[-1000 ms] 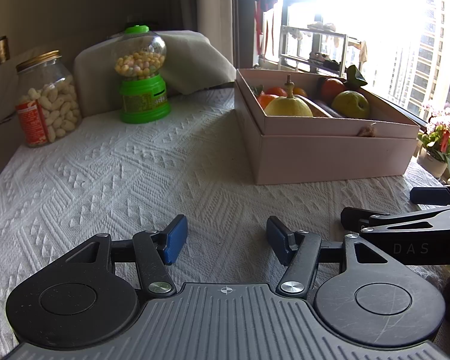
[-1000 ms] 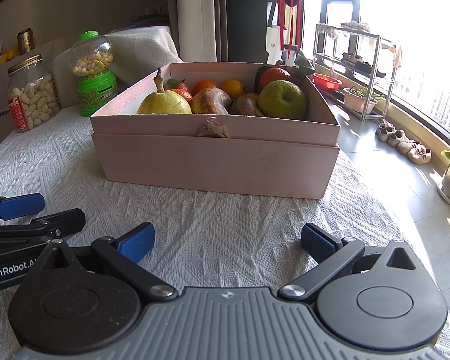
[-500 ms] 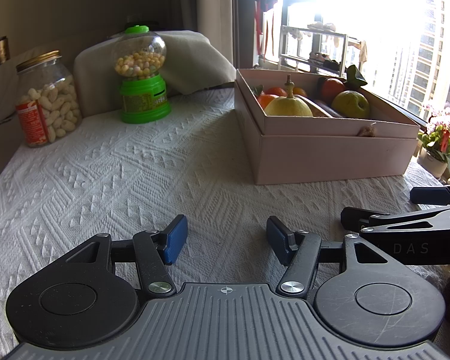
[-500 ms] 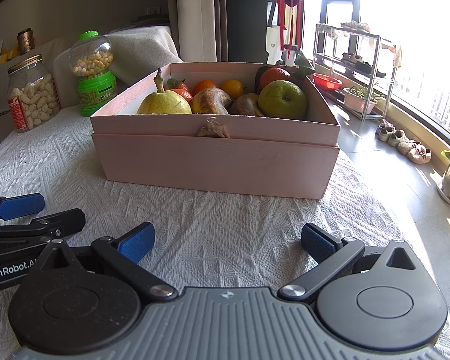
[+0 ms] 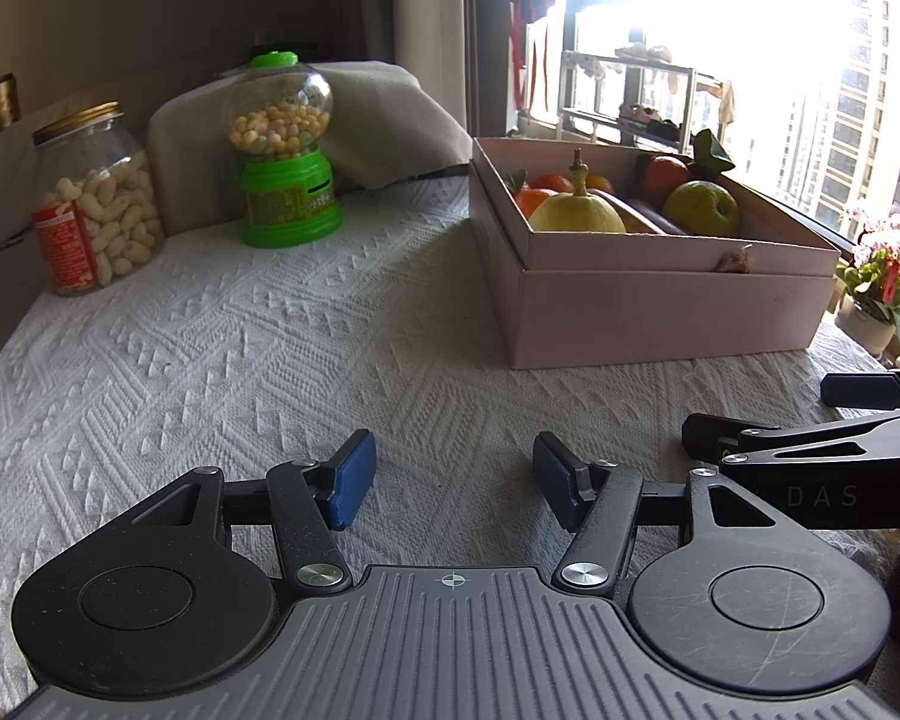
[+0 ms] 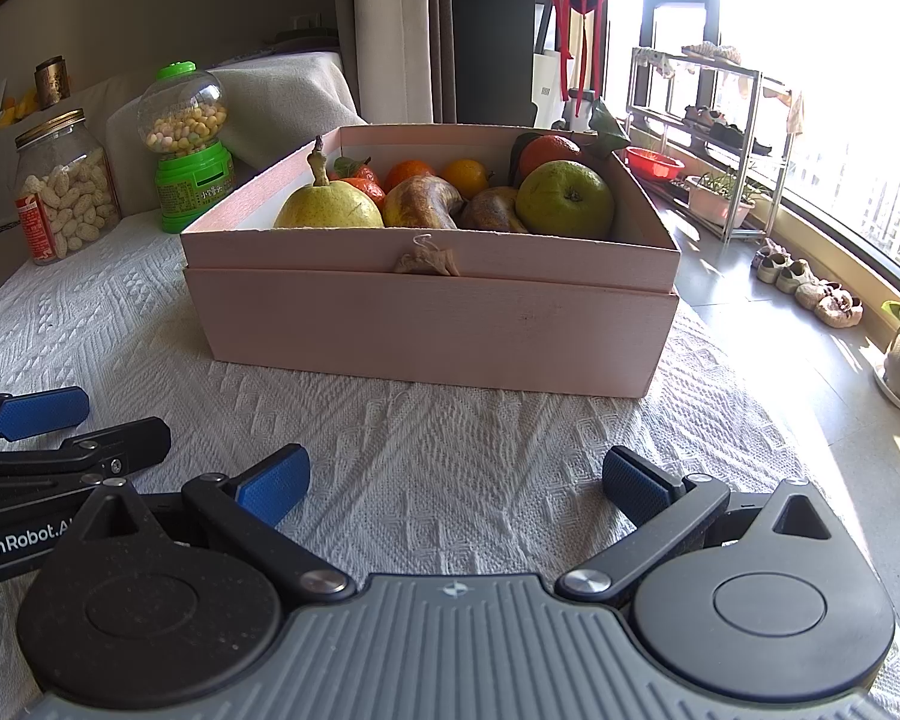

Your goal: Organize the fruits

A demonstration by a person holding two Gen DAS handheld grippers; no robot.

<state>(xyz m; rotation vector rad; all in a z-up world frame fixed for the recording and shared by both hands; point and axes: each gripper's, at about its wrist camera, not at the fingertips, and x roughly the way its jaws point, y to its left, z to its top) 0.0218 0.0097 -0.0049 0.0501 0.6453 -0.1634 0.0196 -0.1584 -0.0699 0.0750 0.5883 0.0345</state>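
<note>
Resting both grippers before the fruit box

We hold our left gripper (image 5: 450, 480) and right gripper (image 6: 453, 489) low over the white cloth (image 6: 450, 450), jaws spread and empty. Ahead sits the pink box (image 6: 432, 330), holding a yellow pear (image 6: 327, 210), a green apple (image 6: 564, 198), oranges (image 6: 411, 171) and browned bananas (image 6: 420, 204).

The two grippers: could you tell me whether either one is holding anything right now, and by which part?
Nothing is held. The left gripper and right gripper are both open over the white tablecloth, short of the pink fruit box.
</note>
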